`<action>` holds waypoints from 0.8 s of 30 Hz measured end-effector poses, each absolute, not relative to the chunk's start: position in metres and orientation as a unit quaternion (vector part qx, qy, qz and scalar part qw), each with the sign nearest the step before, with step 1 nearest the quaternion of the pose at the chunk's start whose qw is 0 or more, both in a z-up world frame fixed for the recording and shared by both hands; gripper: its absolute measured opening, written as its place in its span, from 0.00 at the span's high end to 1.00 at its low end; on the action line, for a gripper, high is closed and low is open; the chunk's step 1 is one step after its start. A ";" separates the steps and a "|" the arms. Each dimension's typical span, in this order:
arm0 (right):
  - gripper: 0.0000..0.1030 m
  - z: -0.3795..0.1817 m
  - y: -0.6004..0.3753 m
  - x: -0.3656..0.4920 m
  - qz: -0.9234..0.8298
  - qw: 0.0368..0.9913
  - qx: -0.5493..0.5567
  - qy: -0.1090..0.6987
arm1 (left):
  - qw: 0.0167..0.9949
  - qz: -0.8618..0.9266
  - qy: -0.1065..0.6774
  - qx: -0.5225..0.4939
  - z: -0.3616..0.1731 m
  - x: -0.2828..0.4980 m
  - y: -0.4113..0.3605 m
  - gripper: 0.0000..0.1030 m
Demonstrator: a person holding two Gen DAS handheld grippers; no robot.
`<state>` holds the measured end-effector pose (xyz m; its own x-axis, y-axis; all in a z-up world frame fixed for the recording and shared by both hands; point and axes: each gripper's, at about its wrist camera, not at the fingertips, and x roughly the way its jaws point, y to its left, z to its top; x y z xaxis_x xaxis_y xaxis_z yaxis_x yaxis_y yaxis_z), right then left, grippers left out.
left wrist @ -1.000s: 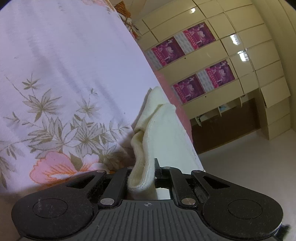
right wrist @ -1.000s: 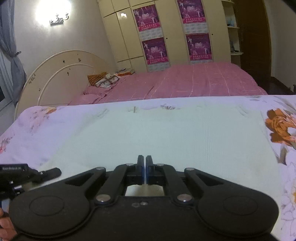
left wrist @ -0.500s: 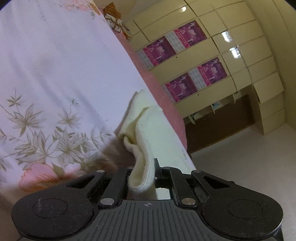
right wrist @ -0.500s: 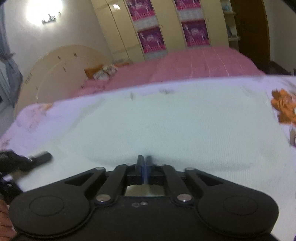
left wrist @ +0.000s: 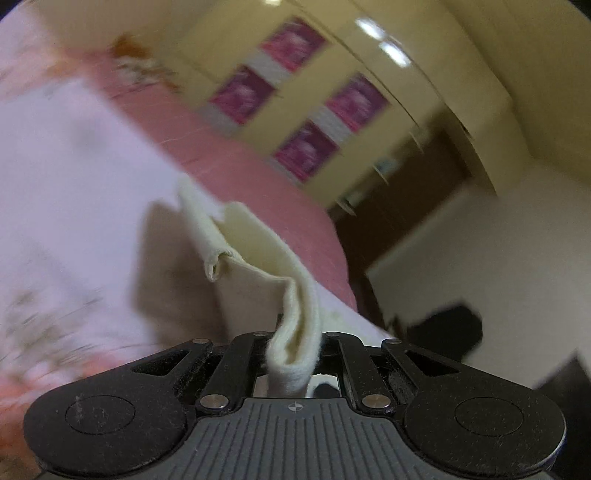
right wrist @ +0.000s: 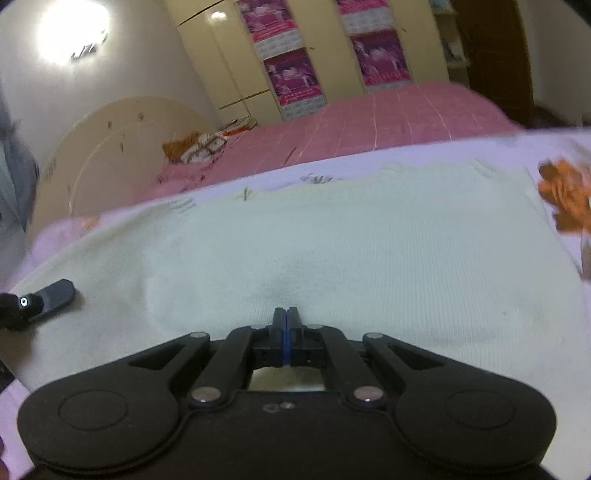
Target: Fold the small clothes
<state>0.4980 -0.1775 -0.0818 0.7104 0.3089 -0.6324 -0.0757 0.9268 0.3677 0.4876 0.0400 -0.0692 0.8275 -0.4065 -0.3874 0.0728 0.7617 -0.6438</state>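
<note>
Currently your L gripper (left wrist: 293,345) pinches the cloth (left wrist: 291,314) edge; R gripper (right wrist: 286,319) clenched empty, tips on cloth (right wrist: 332,240).

Dim, motion-blurred fisheye views; wall lamp (right wrist: 72,35) glares brightly.

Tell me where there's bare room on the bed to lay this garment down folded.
The floral sheet shows only narrow strips beyond the cream garment's far edge and at its right by the orange flower. The near middle is taken by the garment. The pink bedspread behind looks free.
</note>
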 end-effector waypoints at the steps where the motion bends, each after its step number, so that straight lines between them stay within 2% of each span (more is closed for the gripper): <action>1: 0.96 -0.078 -0.189 0.495 0.102 0.908 0.191 0.358 | 0.906 -0.146 0.267 -0.294 -0.059 0.491 0.024 0.94; 3: 0.91 -0.069 -0.215 0.484 0.083 0.908 0.237 0.337 | 0.909 -0.174 0.278 -0.257 -0.045 0.497 -0.007 0.94; 5: 0.91 -0.062 -0.247 0.472 0.069 0.902 0.279 0.321 | 0.910 -0.199 0.292 -0.217 -0.039 0.499 -0.043 0.94; 9: 0.84 -0.055 -0.307 0.451 0.058 0.885 0.348 0.303 | 0.894 -0.237 0.346 -0.161 -0.051 0.507 -0.112 0.93; 11: 0.76 -0.057 -0.332 0.442 0.056 0.873 0.381 0.299 | 0.877 -0.253 0.383 -0.138 -0.066 0.509 -0.143 0.93; 12: 0.67 -0.059 -0.343 0.437 0.053 0.868 0.396 0.296 | 0.871 -0.252 0.405 -0.116 -0.072 0.508 -0.159 0.90; 13: 0.53 -0.062 -0.355 0.430 0.047 0.861 0.414 0.293 | 0.869 -0.256 0.413 -0.099 -0.073 0.501 -0.170 0.83; 14: 0.46 -0.064 -0.363 0.426 0.044 0.855 0.428 0.289 | 0.871 -0.272 0.399 -0.096 -0.069 0.491 -0.173 0.61; 15: 0.40 -0.067 -0.371 0.420 0.043 0.851 0.440 0.282 | 0.874 -0.287 0.379 -0.103 -0.062 0.480 -0.169 0.45; 21: 0.42 -0.067 -0.380 0.418 0.073 0.851 0.442 0.275 | 0.911 -0.210 0.316 -0.165 -0.034 0.478 -0.076 0.43; 24: 0.46 -0.065 -0.368 0.427 0.089 0.857 0.417 0.289 | 0.912 -0.156 0.335 -0.175 -0.045 0.499 -0.034 0.43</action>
<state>0.4271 -0.3677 -0.0654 0.8174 0.3938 -0.4204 0.0875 0.6365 0.7663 0.4987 -0.0342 -0.0448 0.7268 -0.4023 -0.5568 0.1673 0.8898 -0.4246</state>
